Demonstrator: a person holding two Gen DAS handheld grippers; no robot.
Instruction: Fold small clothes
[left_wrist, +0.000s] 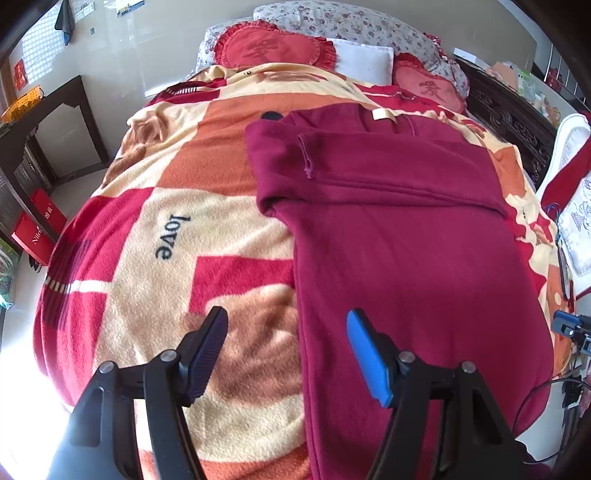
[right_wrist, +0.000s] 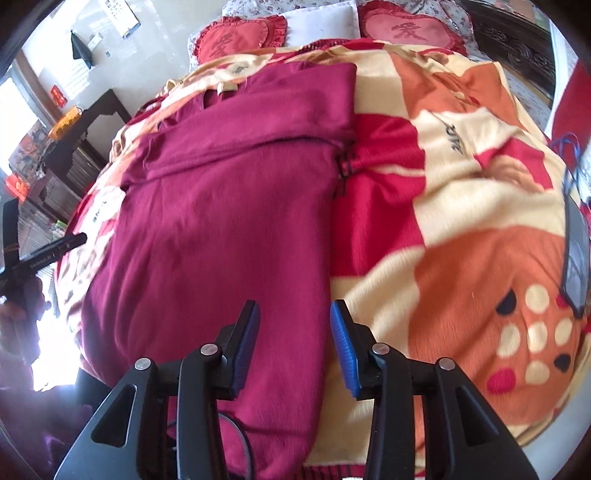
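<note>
A maroon sweater (left_wrist: 399, 236) lies flat on the bed with both sleeves folded across its chest and a cream neck label (left_wrist: 384, 115) at the far end. It also shows in the right wrist view (right_wrist: 221, 206). My left gripper (left_wrist: 286, 325) is open and empty, hovering over the sweater's left side edge near the hem. My right gripper (right_wrist: 293, 317) is open and empty, hovering over the sweater's right side edge near the hem.
A red, orange and cream blanket (left_wrist: 177, 229) covers the bed. Red heart cushions (left_wrist: 273, 50) and a white pillow (left_wrist: 364, 61) lie at the head. A dark wooden cabinet (left_wrist: 55, 125) stands left. A dark phone-like object (right_wrist: 576, 258) lies on the blanket's right.
</note>
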